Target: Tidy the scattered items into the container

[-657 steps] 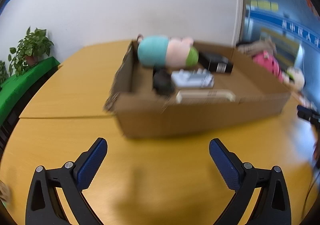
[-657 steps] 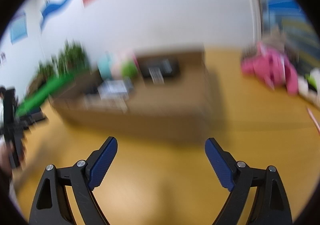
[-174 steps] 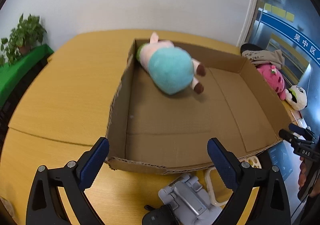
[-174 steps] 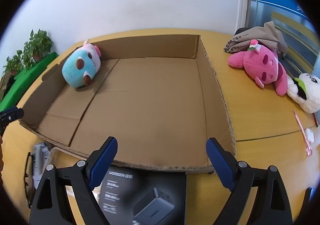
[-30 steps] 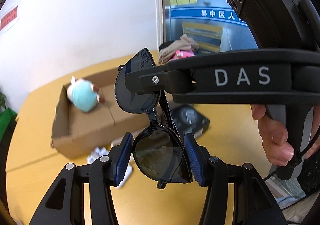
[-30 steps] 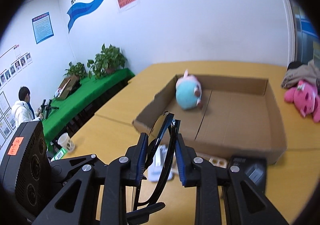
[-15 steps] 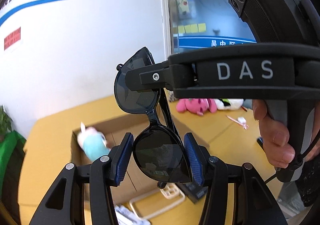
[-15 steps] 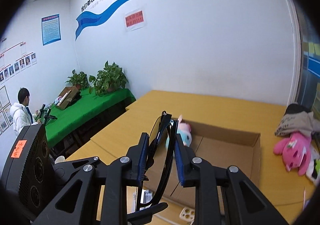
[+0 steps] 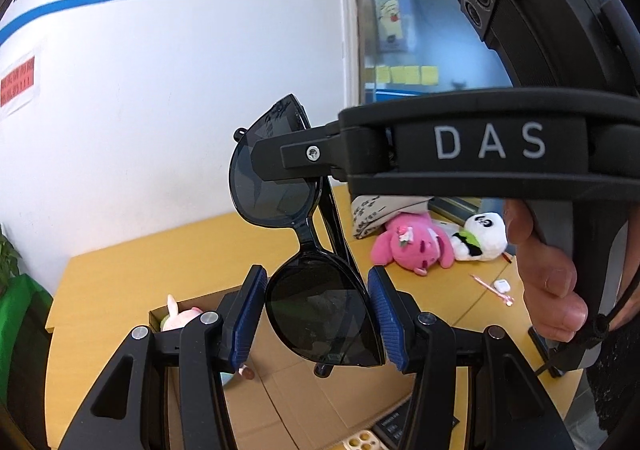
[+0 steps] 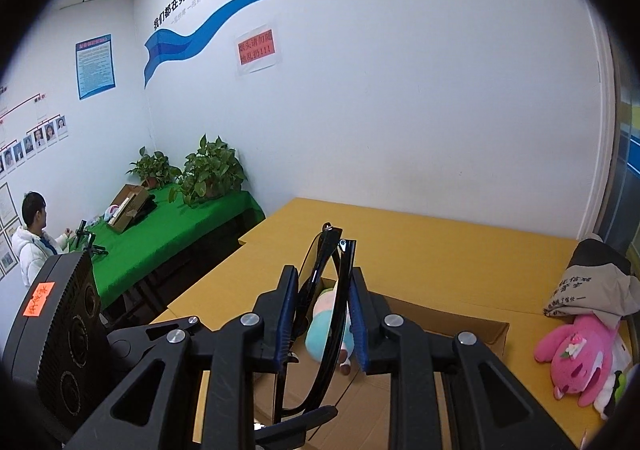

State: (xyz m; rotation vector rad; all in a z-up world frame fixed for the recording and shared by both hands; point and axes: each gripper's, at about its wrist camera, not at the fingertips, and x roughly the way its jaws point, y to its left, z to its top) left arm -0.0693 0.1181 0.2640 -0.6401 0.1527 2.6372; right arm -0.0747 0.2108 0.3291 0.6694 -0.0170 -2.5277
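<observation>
Both grippers hold one pair of black sunglasses point(image 9: 320, 314) high above the table. My left gripper point(image 9: 318, 318) is shut on the lower lens. My right gripper point(image 10: 324, 314) is shut on the folded glasses point(image 10: 326, 290) edge-on; its finger crosses the upper lens in the left wrist view. Below lies the open cardboard box point(image 10: 452, 318) with a teal and pink plush point(image 10: 320, 334) inside; the plush's pink end also shows in the left wrist view point(image 9: 180, 316).
A pink plush point(image 9: 412, 248), a panda plush point(image 9: 480, 236) and a folded cloth point(image 10: 596, 282) lie on the yellow table at the right. A dark package point(image 9: 390, 422) and a white item point(image 9: 360, 440) lie in front of the box. A green table with plants point(image 10: 208, 170) stands left.
Both grippers, still holding the sunglasses, have tilted upward: the box and table have dropped lower in both views and more wall shows.
</observation>
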